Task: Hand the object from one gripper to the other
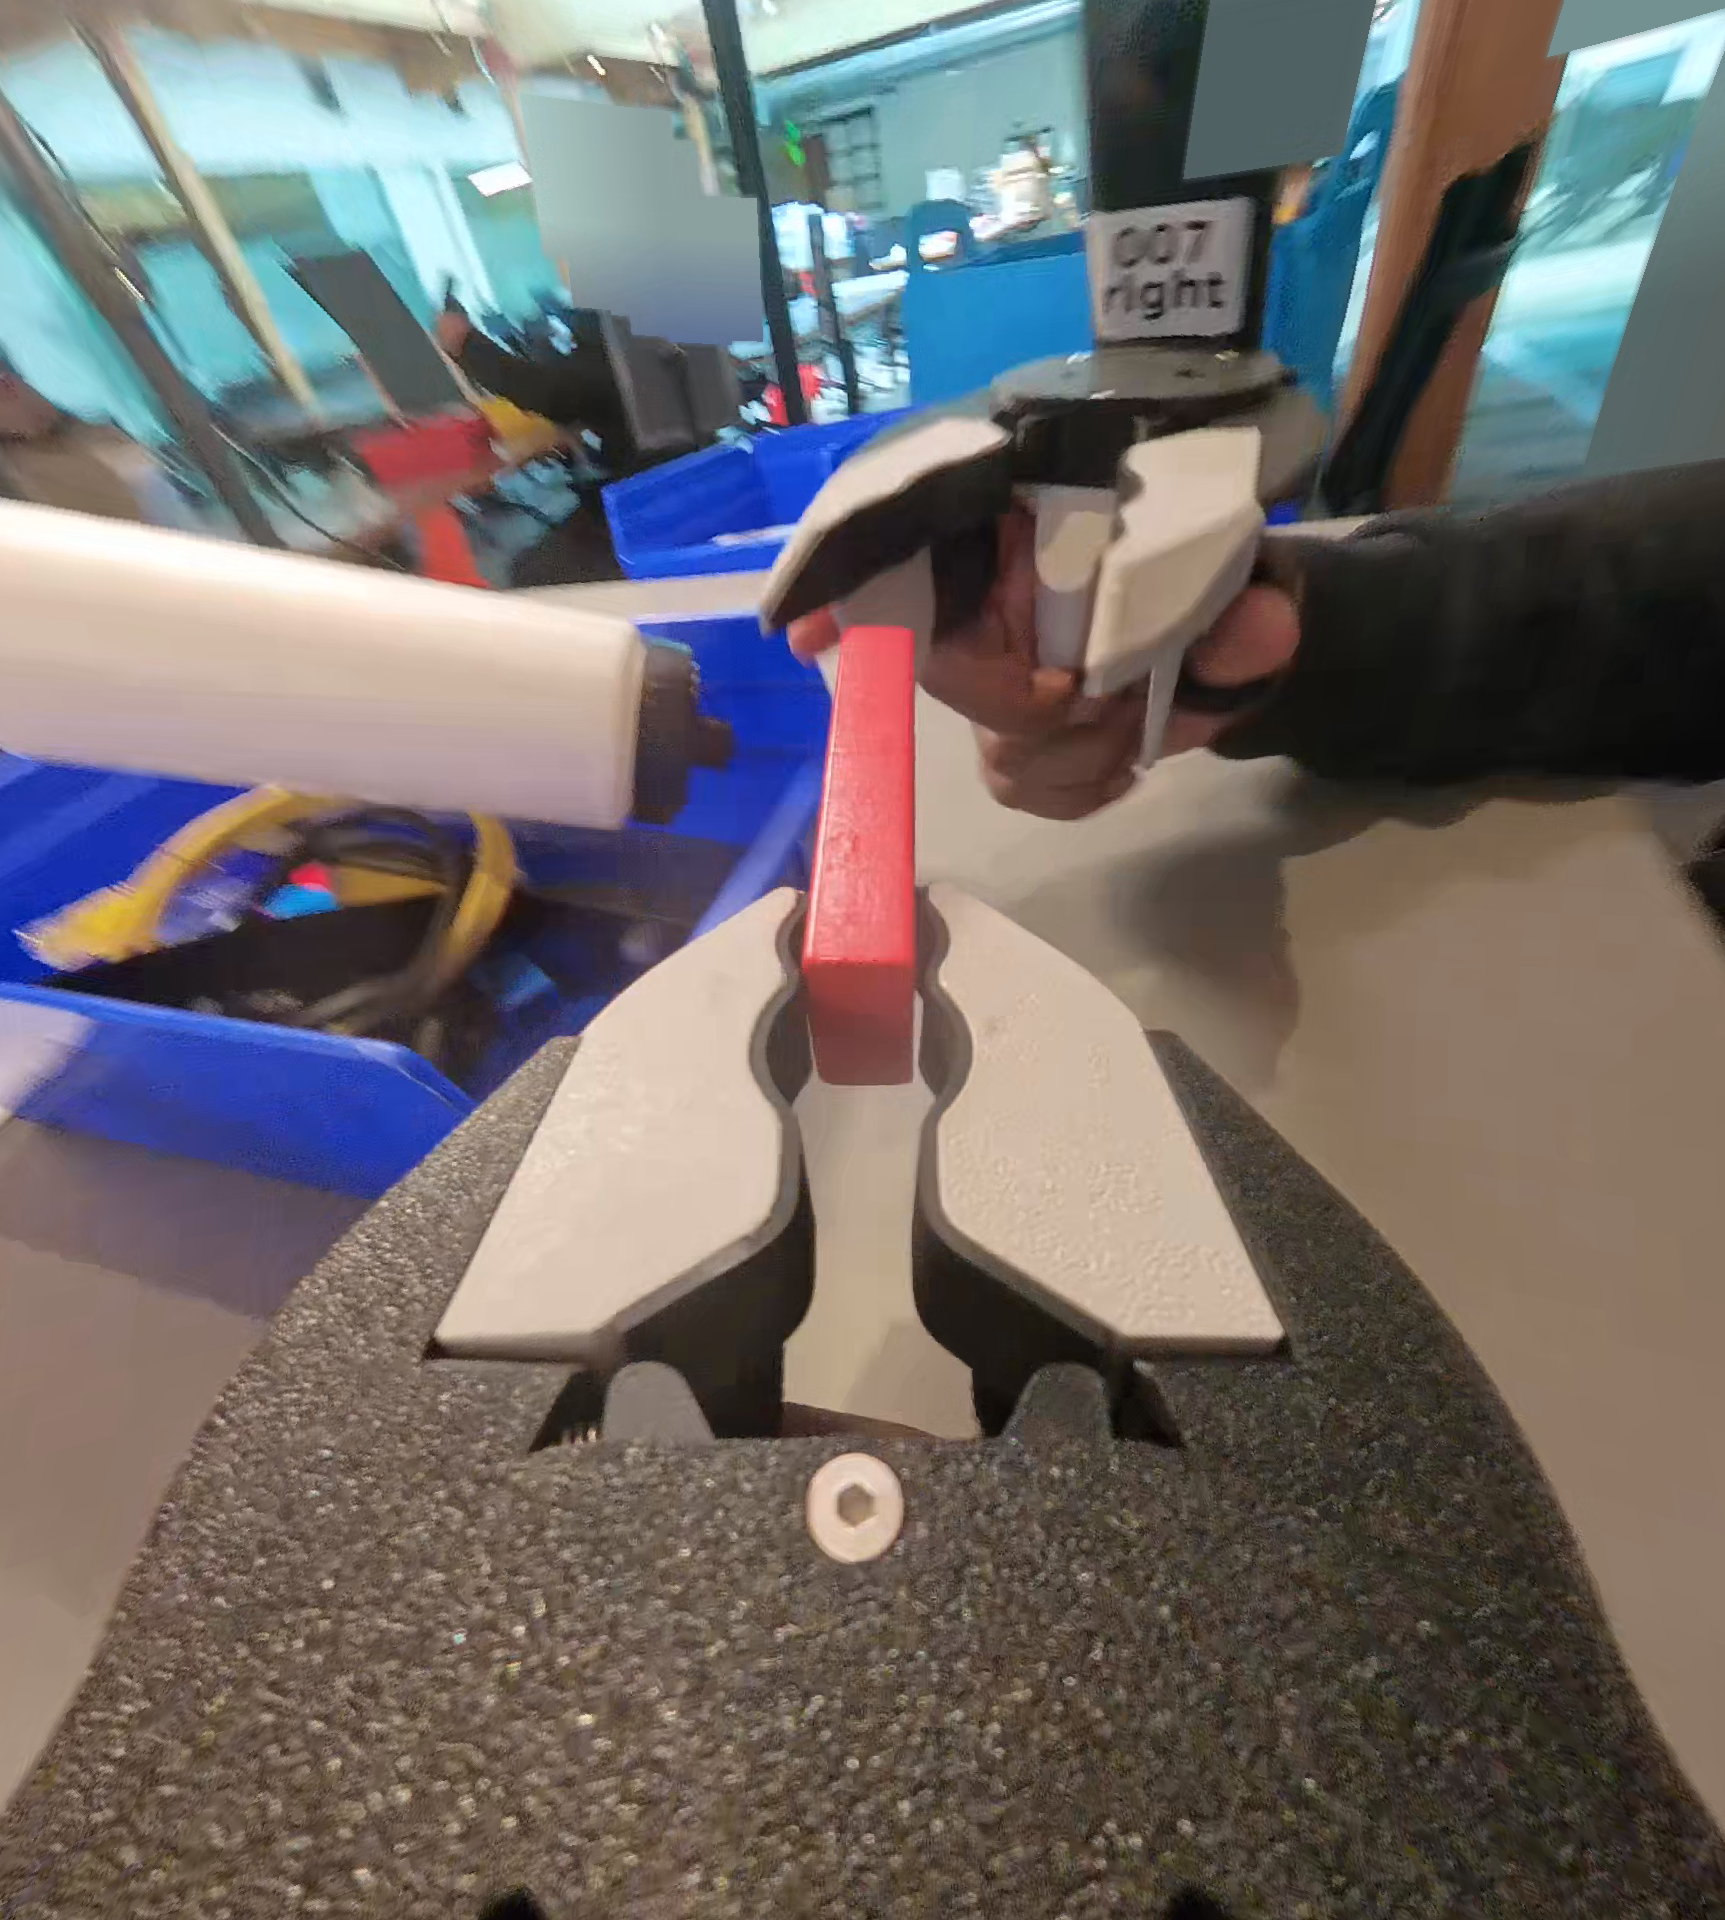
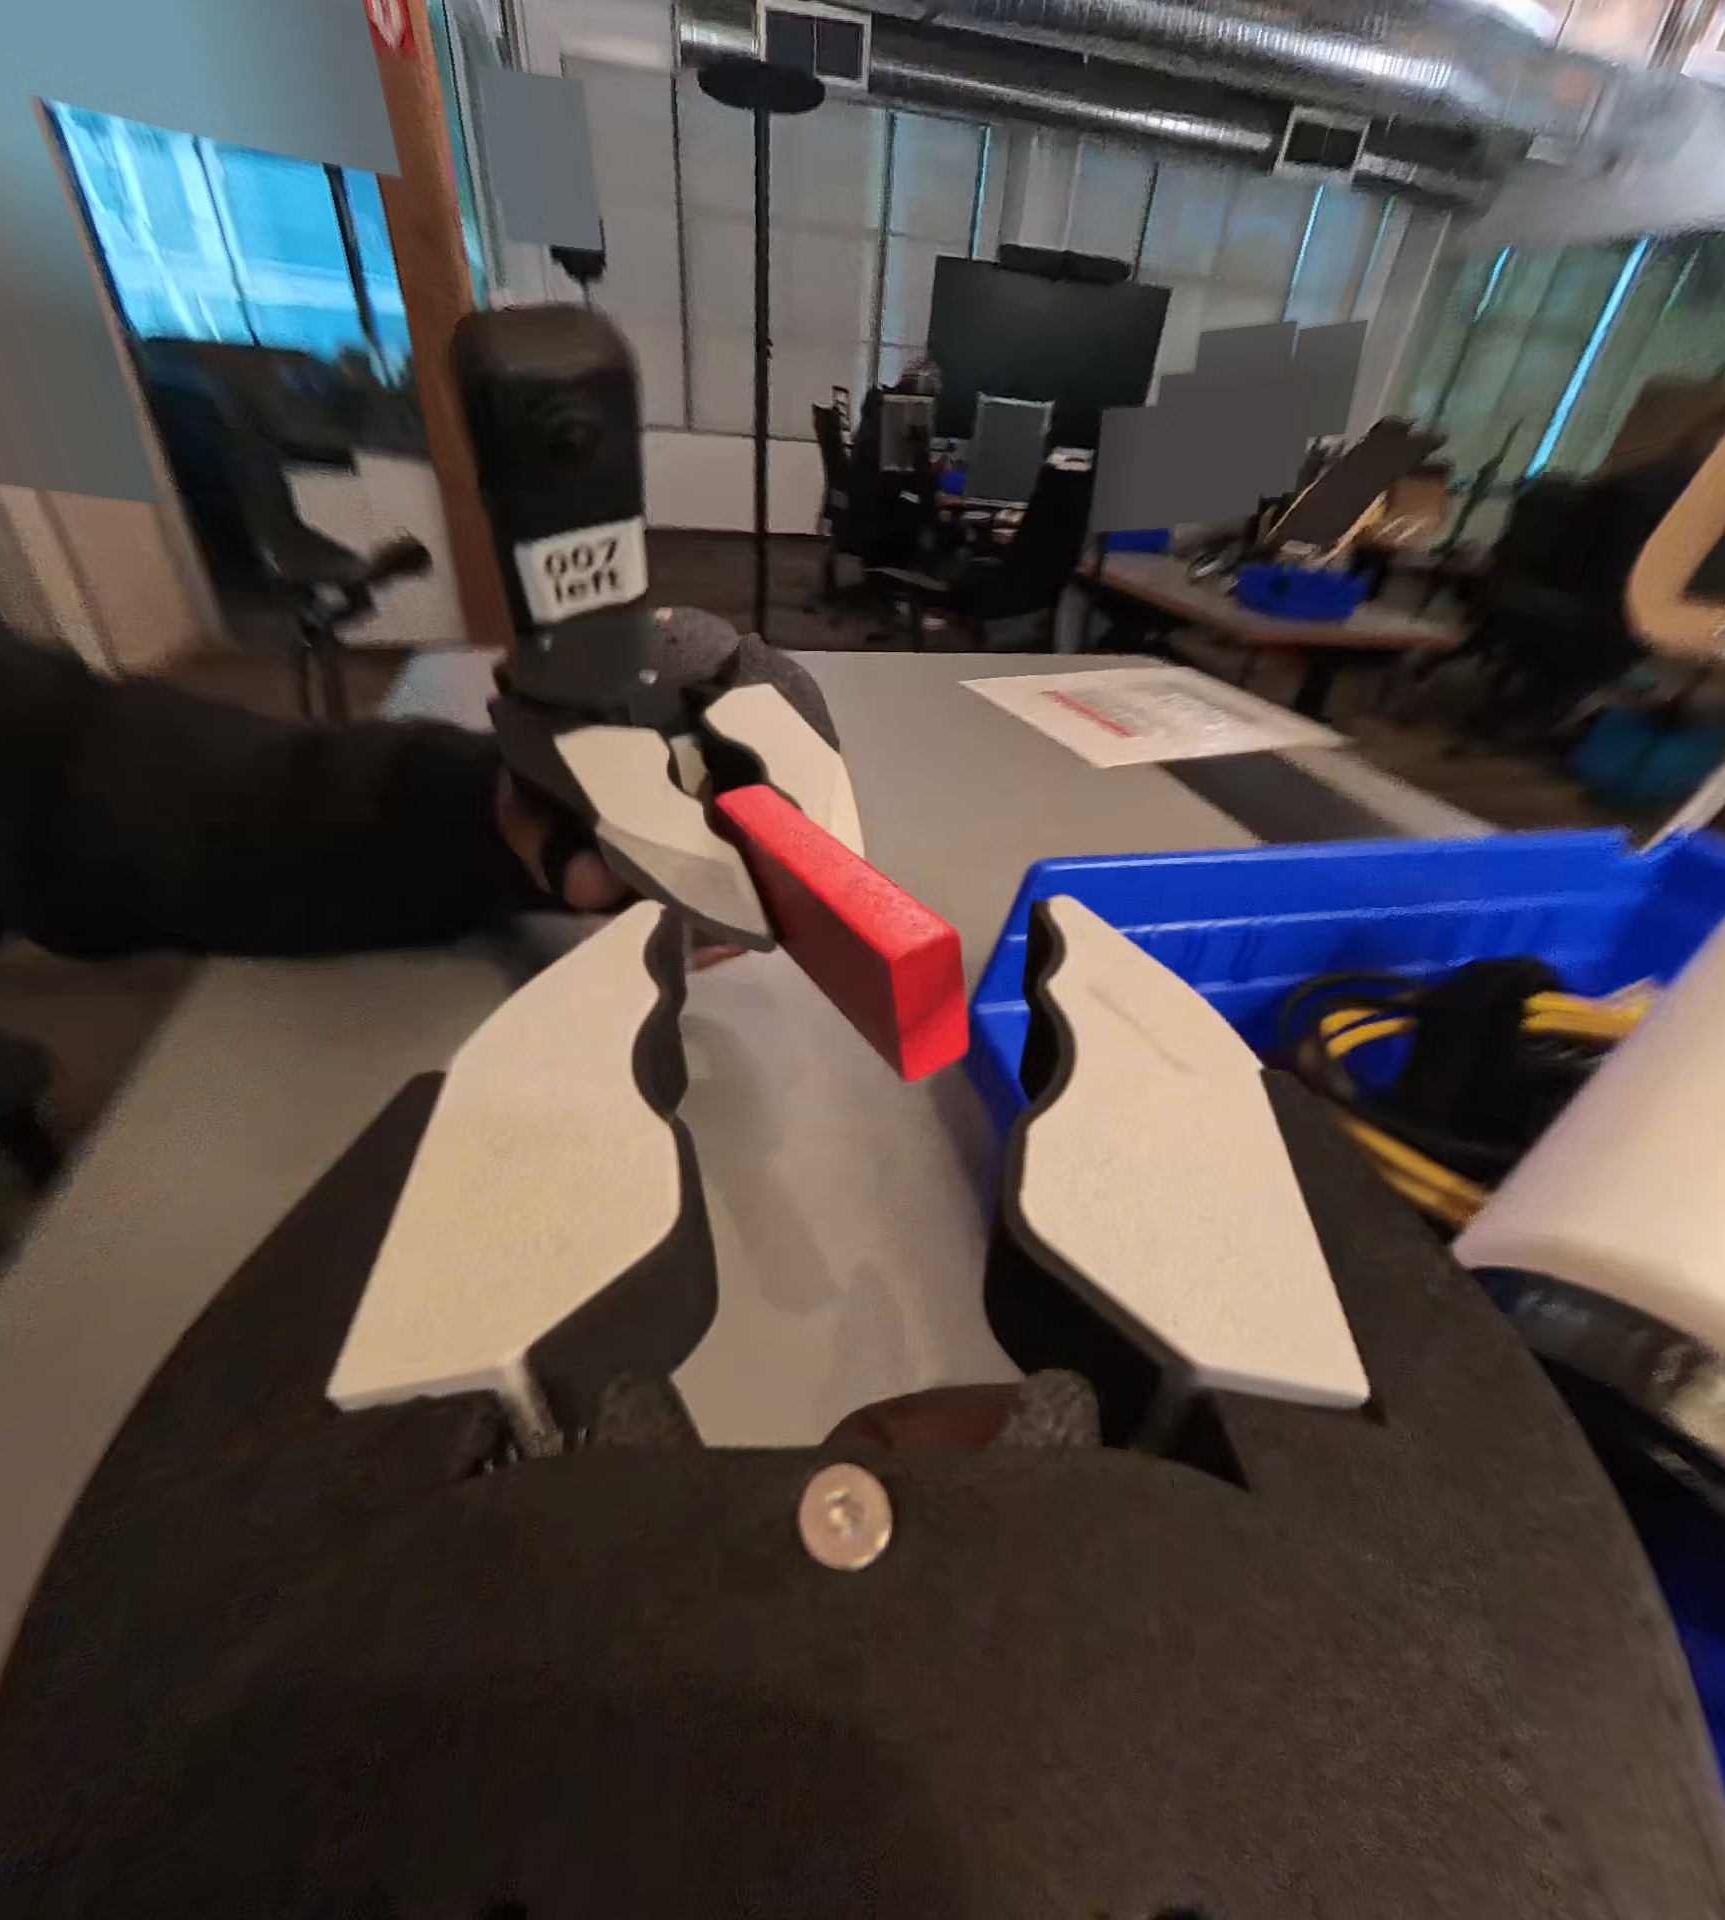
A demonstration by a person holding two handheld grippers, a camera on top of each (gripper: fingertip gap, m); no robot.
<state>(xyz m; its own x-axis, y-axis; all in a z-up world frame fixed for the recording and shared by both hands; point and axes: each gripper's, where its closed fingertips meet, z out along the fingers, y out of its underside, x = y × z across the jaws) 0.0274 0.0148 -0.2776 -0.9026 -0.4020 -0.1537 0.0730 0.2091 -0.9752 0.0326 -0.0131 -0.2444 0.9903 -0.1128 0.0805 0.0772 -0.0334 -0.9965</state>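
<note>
A red rectangular block (image 1: 863,831) is clamped at one end in my left gripper (image 1: 863,904), which is shut on it above the grey table (image 1: 1357,1039). Its free end points at my right gripper (image 1: 941,655), which a hand holds open just beyond it. In the right wrist view my right gripper (image 2: 853,914) is open, with the free end of the block (image 2: 868,935) between its fingertips and apart from both pads. My left gripper (image 2: 723,821) shows behind it, gripping the block's far end.
A blue bin (image 1: 245,1081) with yellow and black cables stands beside the grippers; it also shows in the right wrist view (image 2: 1357,894). A white cylinder (image 1: 286,665) hangs over it. A paper sheet (image 2: 1138,712) lies farther back on the table. Left tips to right tips: about 5 cm.
</note>
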